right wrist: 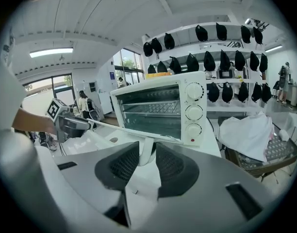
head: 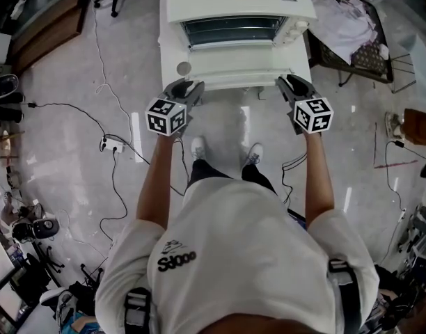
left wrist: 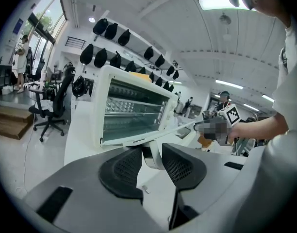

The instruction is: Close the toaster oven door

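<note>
A white toaster oven point(head: 237, 5) stands on a white table, its glass door point(head: 234, 68) folded down flat toward me. The pale door handle point(head: 234, 88) runs along the door's front edge. My left gripper point(head: 192, 88) is at the handle's left end; in the left gripper view the handle's curved end point(left wrist: 154, 161) fills the gap between the pads of the left gripper point(left wrist: 151, 154). My right gripper point(head: 286, 82) is at the right end, and the handle's end point(right wrist: 146, 155) sits between the right gripper's point(right wrist: 147, 153) pads the same way. The oven cavity point(right wrist: 153, 111) shows wire racks.
The table point(head: 172, 54) sticks out left of the oven with a small round spot point(head: 184, 68) on it. A wire rack with white cloth point(head: 345, 19) stands to the right. Cables and a power strip point(head: 112, 145) lie on the floor at left. My feet point(head: 199, 148) are under the door.
</note>
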The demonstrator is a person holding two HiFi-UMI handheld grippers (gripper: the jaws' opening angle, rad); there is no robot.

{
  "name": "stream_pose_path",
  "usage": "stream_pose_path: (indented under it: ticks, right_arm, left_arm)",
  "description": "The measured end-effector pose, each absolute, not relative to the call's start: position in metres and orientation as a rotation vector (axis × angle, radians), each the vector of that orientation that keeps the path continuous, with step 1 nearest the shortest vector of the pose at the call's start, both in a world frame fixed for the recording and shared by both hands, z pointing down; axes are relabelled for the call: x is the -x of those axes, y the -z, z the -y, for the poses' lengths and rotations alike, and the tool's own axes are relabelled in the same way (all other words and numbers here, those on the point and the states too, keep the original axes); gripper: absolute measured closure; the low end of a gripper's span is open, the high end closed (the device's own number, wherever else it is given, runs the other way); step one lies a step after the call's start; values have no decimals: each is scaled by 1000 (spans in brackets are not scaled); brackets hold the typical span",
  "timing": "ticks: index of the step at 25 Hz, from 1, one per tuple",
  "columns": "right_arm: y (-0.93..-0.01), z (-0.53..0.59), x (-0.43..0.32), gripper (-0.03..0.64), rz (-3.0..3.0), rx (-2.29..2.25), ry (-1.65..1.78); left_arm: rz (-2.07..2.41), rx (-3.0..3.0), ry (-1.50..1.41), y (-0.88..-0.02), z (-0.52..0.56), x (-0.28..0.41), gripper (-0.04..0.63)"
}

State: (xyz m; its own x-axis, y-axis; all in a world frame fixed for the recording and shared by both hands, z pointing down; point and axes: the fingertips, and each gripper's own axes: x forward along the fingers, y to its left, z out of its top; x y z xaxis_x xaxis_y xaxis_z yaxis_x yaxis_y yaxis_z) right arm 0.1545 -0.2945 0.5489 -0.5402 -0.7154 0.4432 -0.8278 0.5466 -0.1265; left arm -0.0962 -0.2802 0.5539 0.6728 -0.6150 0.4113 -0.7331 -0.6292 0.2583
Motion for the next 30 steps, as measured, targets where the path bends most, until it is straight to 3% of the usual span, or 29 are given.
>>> stream_pose_path:
  ticks: [12, 30]
  right_arm:
    - [-476, 363, -151, 529, 2518, -1431, -481]
    - [-444, 435, -142, 537, 2516, -1550, -415]
  left_arm:
    - [1060, -2324, 17, -486, 349, 111, 448]
    - [997, -2150, 313, -459, 420, 122, 442]
